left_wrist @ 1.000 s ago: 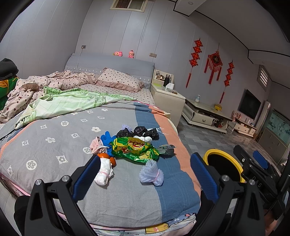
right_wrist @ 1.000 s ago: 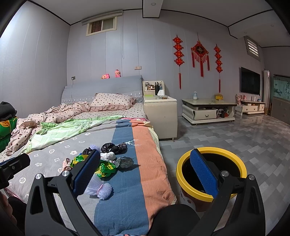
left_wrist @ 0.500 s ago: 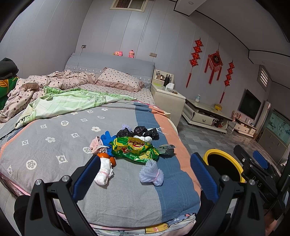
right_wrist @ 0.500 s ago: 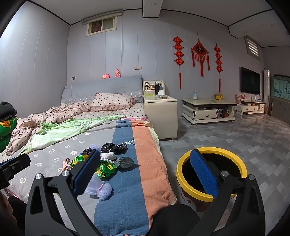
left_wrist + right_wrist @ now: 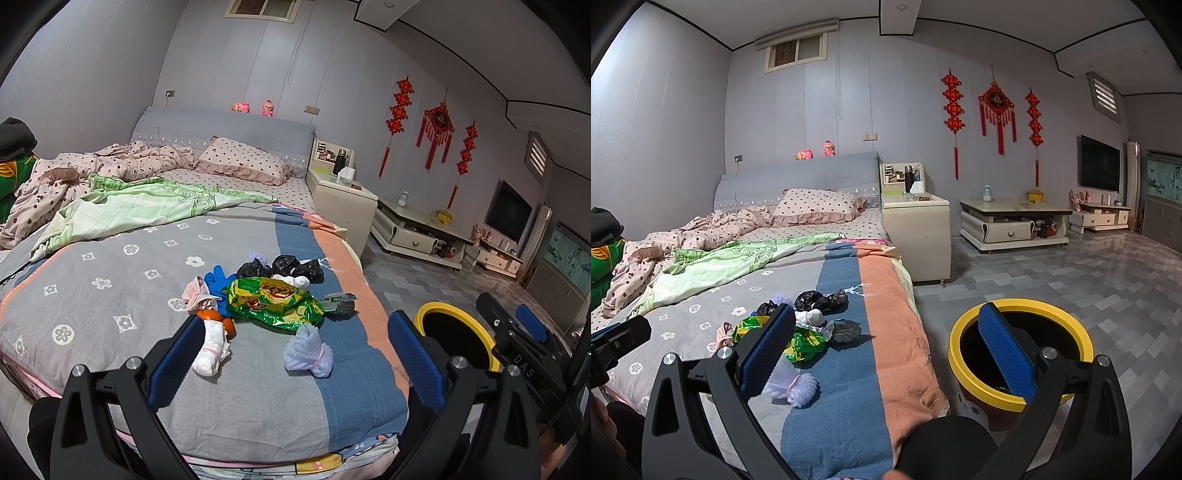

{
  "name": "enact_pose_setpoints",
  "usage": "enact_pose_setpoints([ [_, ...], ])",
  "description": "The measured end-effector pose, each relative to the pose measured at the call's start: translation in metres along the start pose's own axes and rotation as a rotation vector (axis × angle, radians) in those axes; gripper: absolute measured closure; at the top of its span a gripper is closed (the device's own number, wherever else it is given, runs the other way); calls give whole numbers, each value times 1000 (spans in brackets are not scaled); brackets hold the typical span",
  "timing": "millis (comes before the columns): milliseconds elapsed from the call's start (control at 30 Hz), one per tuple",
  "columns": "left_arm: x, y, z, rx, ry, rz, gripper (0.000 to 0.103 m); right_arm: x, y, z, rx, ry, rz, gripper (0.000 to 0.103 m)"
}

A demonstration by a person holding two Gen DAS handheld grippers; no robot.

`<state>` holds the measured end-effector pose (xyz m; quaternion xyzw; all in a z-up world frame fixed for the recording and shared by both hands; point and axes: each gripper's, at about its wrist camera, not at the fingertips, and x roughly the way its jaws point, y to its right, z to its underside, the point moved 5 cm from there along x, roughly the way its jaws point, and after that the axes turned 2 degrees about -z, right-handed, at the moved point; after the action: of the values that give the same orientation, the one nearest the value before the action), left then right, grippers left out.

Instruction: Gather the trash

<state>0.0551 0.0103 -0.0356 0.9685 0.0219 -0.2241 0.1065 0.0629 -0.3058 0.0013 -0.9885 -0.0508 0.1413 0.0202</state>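
Observation:
A pile of trash lies on the bed (image 5: 110,280): a green snack bag (image 5: 273,301), black plastic bags (image 5: 284,266), a blue glove (image 5: 216,278), a pink cloth (image 5: 197,293), a white wad (image 5: 212,349) over an orange thing, a pale purple foam net (image 5: 308,352) and a grey wrapper (image 5: 338,302). A yellow-rimmed bin (image 5: 1021,354) stands on the floor by the bed. My left gripper (image 5: 295,363) is open and empty before the pile. My right gripper (image 5: 886,350) is open and empty between bed and bin.
Crumpled pink and green quilts (image 5: 122,199) and a pillow (image 5: 242,164) lie at the bed's far end. A cream nightstand (image 5: 918,236) and a low table (image 5: 1012,223) stand beside the bed. A grey tiled floor (image 5: 1071,280) spreads to the right.

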Motion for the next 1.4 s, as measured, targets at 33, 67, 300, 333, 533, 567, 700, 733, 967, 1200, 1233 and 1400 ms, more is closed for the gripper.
enact_pose_setpoints([
  [33, 0, 0, 0, 0, -1, 0, 7, 1, 1, 2, 3, -3, -1, 8],
  [67, 1, -1, 0, 1, -2, -2, 7, 4, 1, 2, 4, -8, -3, 8],
  [300, 15, -8, 10, 1, -25, -30, 7, 35, 11, -1, 39, -99, -37, 8],
  [333, 17, -10, 9, 8, -29, -40, 7, 39, 11, -2, 30, -105, -38, 8],
  [533, 39, -24, 13, 73, -117, -91, 7, 76, 8, -7, -3, -177, -117, 8],
  [567, 44, -28, 12, 74, -136, -92, 7, 83, 8, -7, -5, -191, -122, 8],
  [700, 63, -41, 22, 60, -219, -91, 7, 119, 3, -3, -16, -265, -153, 8],
  [733, 66, -43, 24, 59, -229, -96, 7, 129, 2, -1, -17, -279, -150, 8],
  [967, 94, -64, 34, 89, -302, -162, 7, 198, -4, 25, 20, -431, -187, 8],
  [1200, 133, -89, 28, 45, -374, -187, 7, 253, -13, 42, 42, -521, -194, 8],
  [1233, 138, -89, 27, 44, -380, -186, 7, 260, -16, 44, 48, -536, -194, 8],
  [1400, 163, -94, 35, 69, -413, -209, 7, 283, -32, 54, 24, -569, -182, 8],
])
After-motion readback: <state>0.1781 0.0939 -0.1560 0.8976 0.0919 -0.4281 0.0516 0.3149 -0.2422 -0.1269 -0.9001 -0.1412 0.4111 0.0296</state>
